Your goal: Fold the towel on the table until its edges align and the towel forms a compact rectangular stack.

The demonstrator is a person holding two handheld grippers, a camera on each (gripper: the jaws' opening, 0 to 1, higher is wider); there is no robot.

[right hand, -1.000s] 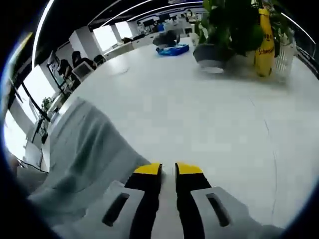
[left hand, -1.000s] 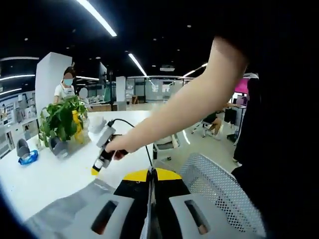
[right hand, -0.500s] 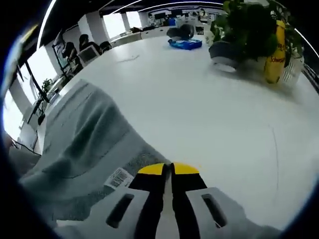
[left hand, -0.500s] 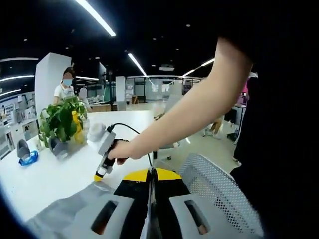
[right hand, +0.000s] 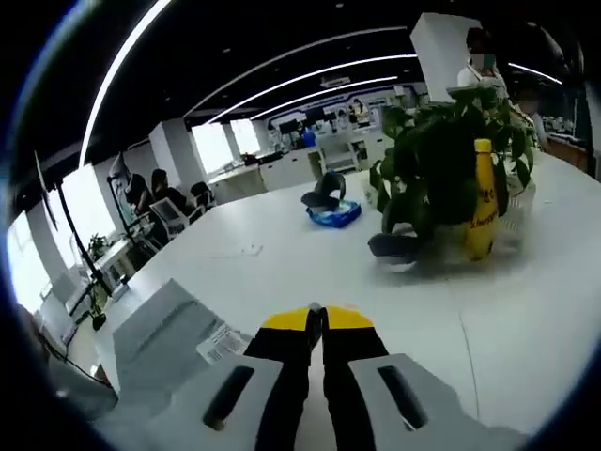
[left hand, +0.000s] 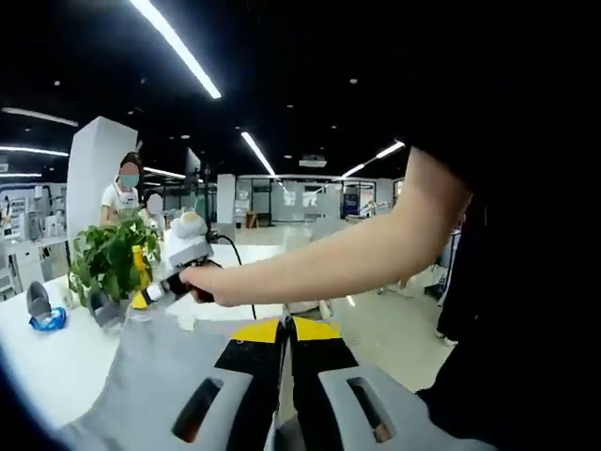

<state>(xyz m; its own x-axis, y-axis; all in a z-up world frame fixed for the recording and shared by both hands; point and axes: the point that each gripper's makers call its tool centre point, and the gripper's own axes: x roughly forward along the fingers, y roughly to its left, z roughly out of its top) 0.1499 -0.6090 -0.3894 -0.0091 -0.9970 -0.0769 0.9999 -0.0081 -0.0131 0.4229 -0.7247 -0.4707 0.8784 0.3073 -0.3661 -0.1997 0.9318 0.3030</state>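
Pinching grey cloth on both sides, the two pairs of yellow-tipped jaws stand closed with no gap to speak of. The left gripper (left hand: 284,329) grips one edge of the grey towel (left hand: 164,362), which stretches taut from its jaws toward the right gripper (left hand: 150,293), held in the person's hand (left hand: 202,280) further along the same edge. In the right gripper view, the right gripper (right hand: 317,319) pinches the cloth near its white label (right hand: 223,342), and the rest of the towel hangs below toward the white table (right hand: 526,310). Beyond stand a potted plant (right hand: 437,174), a yellow bottle (right hand: 480,202) and a blue object (right hand: 331,214). By my reading the fold is only begun: one edge is lifted off the table, not yet carried across and laid on the opposite edge, and the compact stack remains to be made.
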